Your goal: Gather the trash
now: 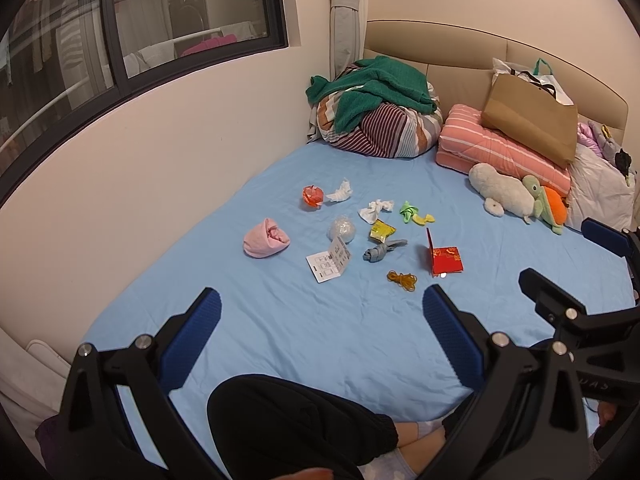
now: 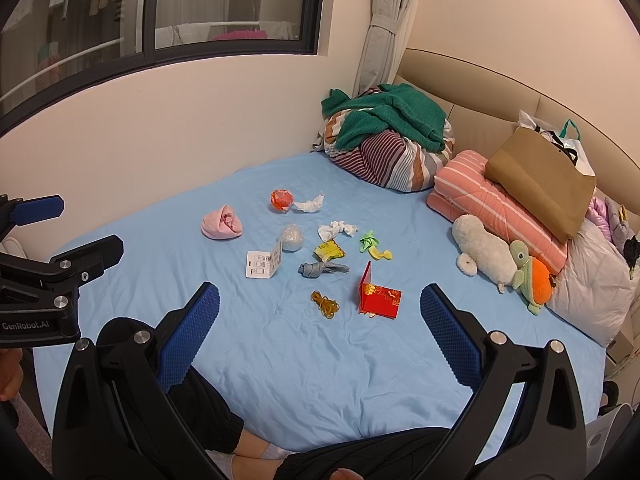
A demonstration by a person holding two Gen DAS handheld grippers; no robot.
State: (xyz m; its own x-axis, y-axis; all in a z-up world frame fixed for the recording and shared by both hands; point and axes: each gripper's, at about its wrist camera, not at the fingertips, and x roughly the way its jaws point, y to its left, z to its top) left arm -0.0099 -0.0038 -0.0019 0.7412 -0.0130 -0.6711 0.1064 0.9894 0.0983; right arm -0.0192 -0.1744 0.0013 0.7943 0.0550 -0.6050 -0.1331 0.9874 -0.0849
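Small litter is scattered over the middle of a blue bed sheet (image 1: pixel 300 328): an orange crumpled wrapper (image 1: pixel 313 197), two white tissues (image 1: pixel 340 191) (image 1: pixel 375 210), a clear plastic ball (image 1: pixel 342 229), a yellow packet (image 1: pixel 381 232), green and yellow wrappers (image 1: pixel 412 213), a grey twisted scrap (image 1: pixel 380 251), rubber bands (image 1: pixel 402 279), a white leaflet (image 1: pixel 330 265) and a red envelope box (image 1: pixel 445 258). My left gripper (image 1: pixel 322 312) hovers open over the near sheet. My right gripper (image 2: pixel 320 312) is open too, above the rubber bands (image 2: pixel 325 303) and red box (image 2: pixel 378 294).
A pink rolled cloth (image 1: pixel 266 238) lies left of the litter. At the headboard sit a striped bundle under a green blanket (image 1: pixel 376 96), a pink folded quilt (image 1: pixel 500 148), a brown paper bag (image 1: pixel 528 120) and plush toys (image 1: pixel 516 196). A person's black-trousered legs (image 1: pixel 288 428) rest on the near edge.
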